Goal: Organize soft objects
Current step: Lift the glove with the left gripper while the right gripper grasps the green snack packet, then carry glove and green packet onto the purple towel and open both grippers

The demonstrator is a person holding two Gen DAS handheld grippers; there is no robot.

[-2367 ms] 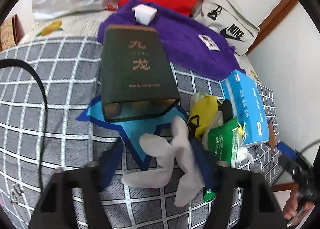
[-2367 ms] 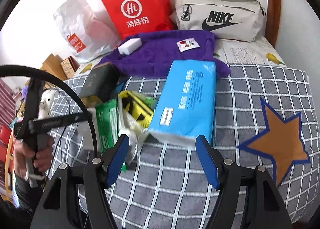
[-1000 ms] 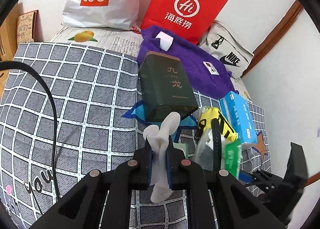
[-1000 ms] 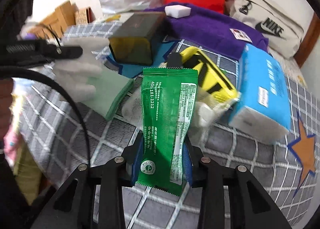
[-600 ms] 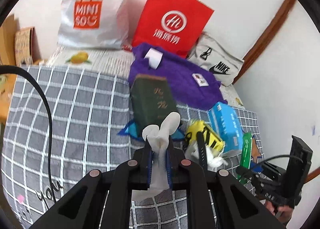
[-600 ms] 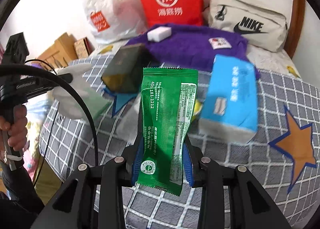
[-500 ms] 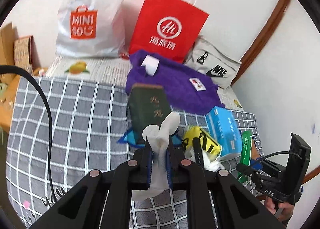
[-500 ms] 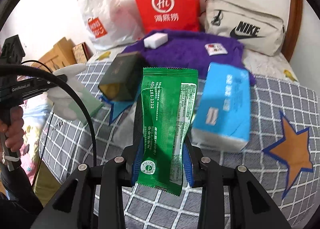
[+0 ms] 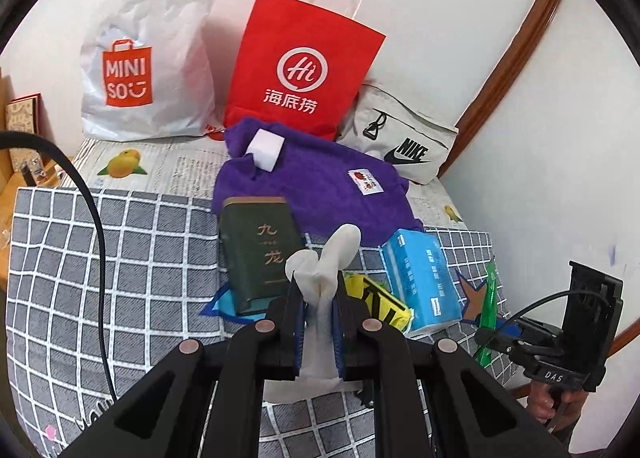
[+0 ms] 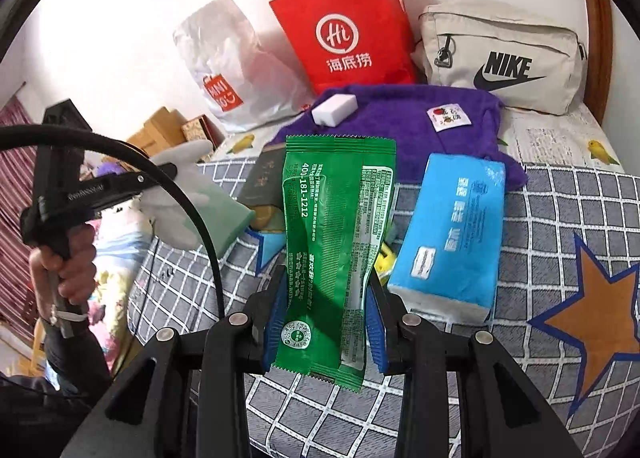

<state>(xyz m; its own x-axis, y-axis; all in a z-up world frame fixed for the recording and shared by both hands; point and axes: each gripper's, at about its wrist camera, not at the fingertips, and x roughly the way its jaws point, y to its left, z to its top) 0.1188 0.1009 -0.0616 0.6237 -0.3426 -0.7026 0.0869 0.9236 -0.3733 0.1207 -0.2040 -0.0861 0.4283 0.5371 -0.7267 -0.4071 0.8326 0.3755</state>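
Pinching a green packet [image 10: 336, 242] (printed 400-181-1212), the right gripper [image 10: 326, 314] hangs above bedding; the left gripper [image 9: 318, 322] clamps a white glove [image 9: 320, 286].

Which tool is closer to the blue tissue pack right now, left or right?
Right. The right tool, holding the green sachet, is beside the blue tissue pack; the left tool, gripping the white glove, sits beyond the dark green box.

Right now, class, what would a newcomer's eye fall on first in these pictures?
The green packet, pinched upright in the right gripper, fills the right view's centre. A white glove hangs from the left gripper above the checked bed. At the back, a red bag leans on the wall.
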